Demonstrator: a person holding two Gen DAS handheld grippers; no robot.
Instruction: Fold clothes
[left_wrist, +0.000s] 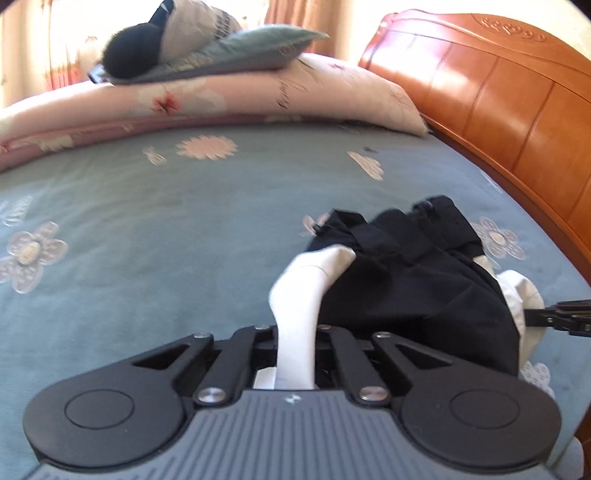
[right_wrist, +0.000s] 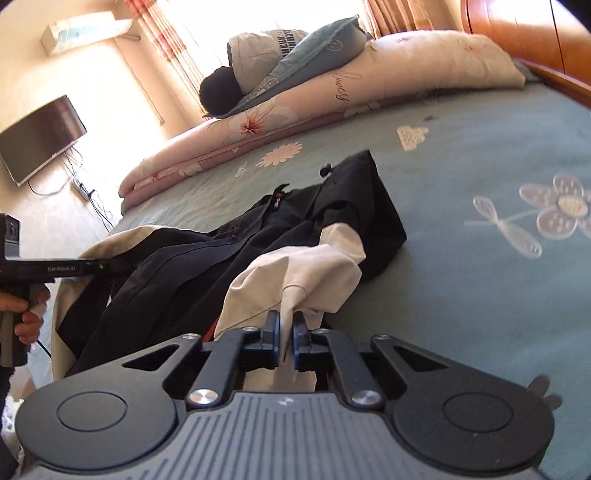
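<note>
A black-and-cream garment (right_wrist: 258, 236) lay bunched at the frame's centre on a blue floral bedspread (right_wrist: 461, 266). Both the left gripper (left_wrist: 295, 354) and right gripper (right_wrist: 285, 332) were clamped on its cream fabric.

Sunlit curtains (right_wrist: 177, 48), a wall-mounted television (right_wrist: 40, 136), wooden headboard (left_wrist: 498, 92).

Two grippers: left gripper (left_wrist: 295, 354), right gripper (right_wrist: 285, 338). One black garment (right_wrist: 229, 243) at twelve o'clock, one folded quilt (right_wrist: 369, 81), one television (right_wrist: 40, 136).
</note>
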